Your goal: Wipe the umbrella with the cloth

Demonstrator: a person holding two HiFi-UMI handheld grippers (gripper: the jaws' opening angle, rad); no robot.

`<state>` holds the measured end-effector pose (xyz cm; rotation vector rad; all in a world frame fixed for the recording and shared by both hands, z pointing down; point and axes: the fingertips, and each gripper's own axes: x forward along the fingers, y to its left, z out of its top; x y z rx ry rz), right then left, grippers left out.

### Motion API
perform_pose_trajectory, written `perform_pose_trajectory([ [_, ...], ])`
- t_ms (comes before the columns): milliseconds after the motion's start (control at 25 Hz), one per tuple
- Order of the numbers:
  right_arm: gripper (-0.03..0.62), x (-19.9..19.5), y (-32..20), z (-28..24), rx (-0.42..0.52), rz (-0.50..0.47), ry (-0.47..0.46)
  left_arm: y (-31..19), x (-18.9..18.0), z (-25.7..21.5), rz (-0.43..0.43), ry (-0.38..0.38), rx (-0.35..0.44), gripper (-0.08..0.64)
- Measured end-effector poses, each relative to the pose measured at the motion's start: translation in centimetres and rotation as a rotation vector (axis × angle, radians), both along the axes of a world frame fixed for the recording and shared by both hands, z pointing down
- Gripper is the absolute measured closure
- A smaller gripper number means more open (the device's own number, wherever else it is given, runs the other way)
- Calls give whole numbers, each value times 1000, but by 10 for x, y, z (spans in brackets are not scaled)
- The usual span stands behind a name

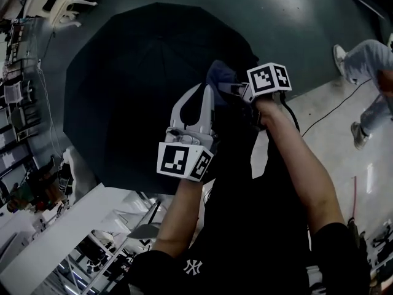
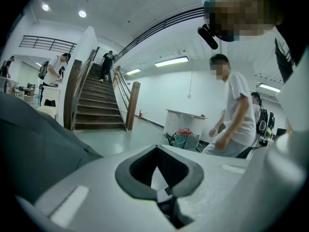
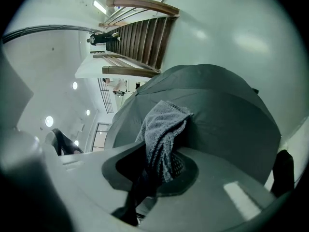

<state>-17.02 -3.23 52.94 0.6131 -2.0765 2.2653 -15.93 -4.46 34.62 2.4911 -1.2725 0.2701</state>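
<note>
Floor (image 1: 295, 17) is bare green, and the umbrella (image 1: 147, 85) lies open on it, black canopy up, filling most of the head view. Nothing visible is pinning it down. The left gripper (image 1: 204, 90) is raised in front of the canopy with its fingers together and nothing between them. Its own view looks out at a staircase (image 2: 96, 100) and a passer-by (image 2: 236, 115), not at the work. The right gripper (image 1: 232, 88) is over the right part of the canopy, fingers clamped on the cloth (image 3: 161, 134). The cloth is a grey-blue towel, bunched, with most of it sticking out past the fingertips toward the umbrella. I can't tell whether it's touching the fabric yet. So the wipe looks about to start or only just begun. Risks, as I read it:

- **Umbrella moving:** it's loose and resting on its rim, so a sideways stroke will likely roll or skate it. The free gripper isn't bracing it.
- **Cloth slipping:** only a fold seems to be held, so drag across the canopy could pull it out.
- **Poor contact:** the canopy is soft between the ribs. Press too hard and the panel dents, and the cloth only rubs along the ribs.
- **Snagging:** if the bunch collapses, hard fingertips hit the fabric and could catch on it.
- **Foot traffic:** someone (image 1: 368, 60) is walking by at the right, near a cable on the floor, so a sliding umbrella could end up in their path.
</note>
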Motion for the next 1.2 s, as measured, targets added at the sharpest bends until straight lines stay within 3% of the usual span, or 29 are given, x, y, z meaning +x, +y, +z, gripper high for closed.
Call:
perform_pose_trajectory([
  [760, 509, 46, 119, 68, -69, 36, -16, 43, 49, 41, 67, -37, -67, 560],
  [1200, 509, 57, 160, 117, -136, 14, 43, 48, 60, 61, 85, -50, -96, 560],
])
